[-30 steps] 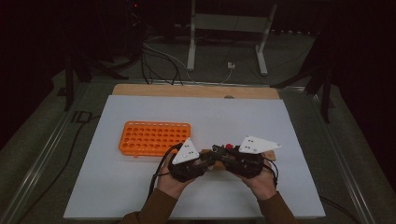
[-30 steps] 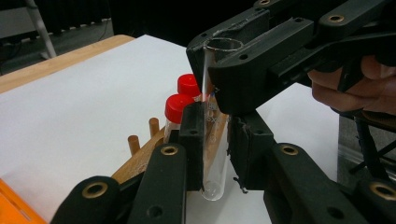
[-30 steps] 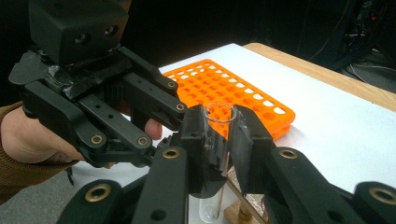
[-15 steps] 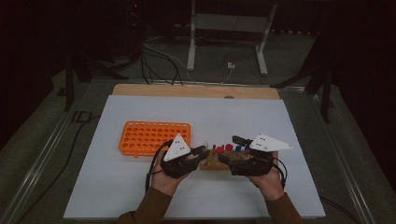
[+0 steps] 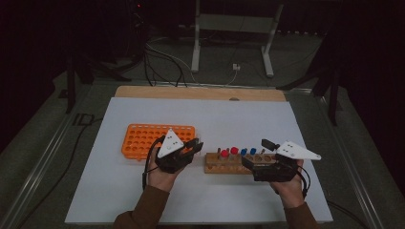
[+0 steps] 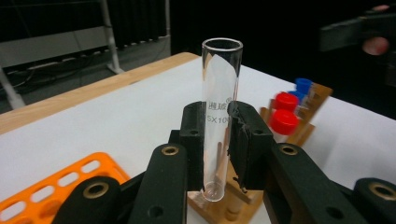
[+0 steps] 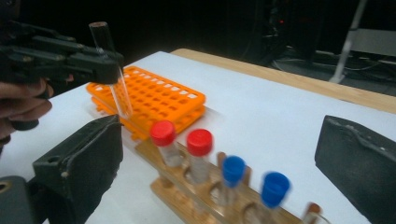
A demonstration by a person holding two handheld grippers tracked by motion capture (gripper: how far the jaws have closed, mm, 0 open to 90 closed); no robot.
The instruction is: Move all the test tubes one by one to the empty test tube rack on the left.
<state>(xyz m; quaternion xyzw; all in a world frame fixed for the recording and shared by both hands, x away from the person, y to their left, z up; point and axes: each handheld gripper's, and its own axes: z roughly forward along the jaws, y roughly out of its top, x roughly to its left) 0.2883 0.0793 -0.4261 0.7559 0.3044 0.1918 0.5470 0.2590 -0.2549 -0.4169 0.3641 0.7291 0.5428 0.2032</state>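
Both forearms came in from the near edge of the white table (image 5: 286, 119), one hand wrapped around each tool. The left gripper (image 5: 187, 149) sat just left of the wooden rack (image 5: 229, 168), angled towards it, with its jaws clamped on a clear, uncapped glass test tube (image 6: 219, 116) held upright. The pads pressed on the lower half of the tube, its rounded bottom hanging just above the near end of the rack. The right gripper (image 5: 258, 155) was at the rack's right end, pointing left along it; its jaws had just been opening and stood wide apart, with nothing pinched between them — the rack's tubes simply lay in the space ahead.

Printed on the glass, partly hidden by the pads, were a few small characters too cramped to read and, below them, "SX10".

The wooden rack held two red-capped tubes (image 7: 181, 140) and two blue-capped tubes (image 7: 252, 179) in a row, plus one uncapped tube at the far end. The orange rack (image 5: 143, 138) stood behind the left gripper — its grid of holes looked unfilled.
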